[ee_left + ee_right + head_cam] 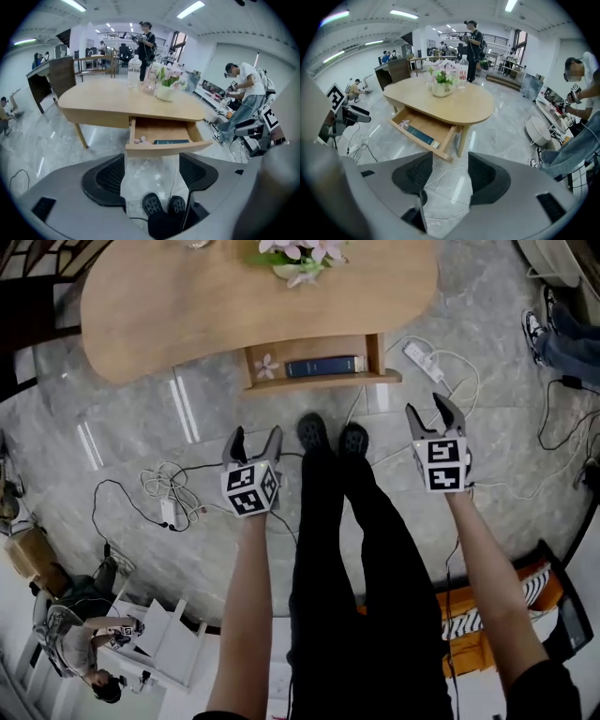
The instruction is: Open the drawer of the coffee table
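Evidently near the end of the job, a person is holding the left tongs (256,439) and the right tongs (428,414) out over a grey marble floor (131,437). Both are gaping wide with nothing between their jaws. A pair of dark shoes (330,435) is standing between the two tools, and loose cables (169,491) are trailing across the floor just beside the left one.

Beyond the shoes, the drawer (323,381) is standing pulled out from under the near edge of the wooden counter (178,306), well apart from both tongs. It is showing a dark blue book (325,366) lying along its middle and a pink blossom (267,365) at its left end. A vase of flowers (302,257) is sitting on the counter top farther back.

Judging by how far out the drawer is sitting, the opening is looking done, and the step in hand is getting clear of it. Doing that well is meaning keeping the jaws spread and lifting both tools straight away from the drawer's front edge. It is also meaning staying off the cables underfoot. Should more travel be wanted, gripping the front board near its middle and pulling level is looking the safest way to avoid skewing it.
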`<state>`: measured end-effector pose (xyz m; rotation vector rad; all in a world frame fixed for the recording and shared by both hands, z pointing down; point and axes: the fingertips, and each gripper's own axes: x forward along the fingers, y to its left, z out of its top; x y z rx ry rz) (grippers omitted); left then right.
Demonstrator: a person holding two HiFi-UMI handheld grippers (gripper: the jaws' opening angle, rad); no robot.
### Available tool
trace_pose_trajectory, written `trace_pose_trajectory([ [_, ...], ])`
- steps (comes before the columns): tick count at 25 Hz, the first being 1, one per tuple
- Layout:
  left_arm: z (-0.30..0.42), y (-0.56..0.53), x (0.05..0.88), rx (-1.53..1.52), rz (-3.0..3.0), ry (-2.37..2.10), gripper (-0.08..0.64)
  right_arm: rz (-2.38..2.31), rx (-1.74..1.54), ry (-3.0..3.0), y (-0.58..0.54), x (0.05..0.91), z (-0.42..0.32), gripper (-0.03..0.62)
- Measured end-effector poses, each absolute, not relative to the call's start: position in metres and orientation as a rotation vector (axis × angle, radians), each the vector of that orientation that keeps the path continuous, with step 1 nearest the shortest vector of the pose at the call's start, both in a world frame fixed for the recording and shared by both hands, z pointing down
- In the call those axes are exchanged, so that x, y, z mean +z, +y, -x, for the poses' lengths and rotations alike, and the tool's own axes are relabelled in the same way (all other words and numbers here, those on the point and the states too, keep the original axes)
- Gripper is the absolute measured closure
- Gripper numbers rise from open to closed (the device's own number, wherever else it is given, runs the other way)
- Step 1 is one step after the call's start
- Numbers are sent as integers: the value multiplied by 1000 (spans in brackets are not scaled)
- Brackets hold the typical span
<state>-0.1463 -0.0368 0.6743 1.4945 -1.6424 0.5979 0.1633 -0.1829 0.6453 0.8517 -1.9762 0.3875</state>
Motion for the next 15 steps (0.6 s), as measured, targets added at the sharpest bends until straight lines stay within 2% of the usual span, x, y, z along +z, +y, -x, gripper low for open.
trace_pose_trajectory([
  [15, 79, -8, 408, 382, -1758, -1766, 198, -940, 457, -2211, -127, 430, -131, 388],
])
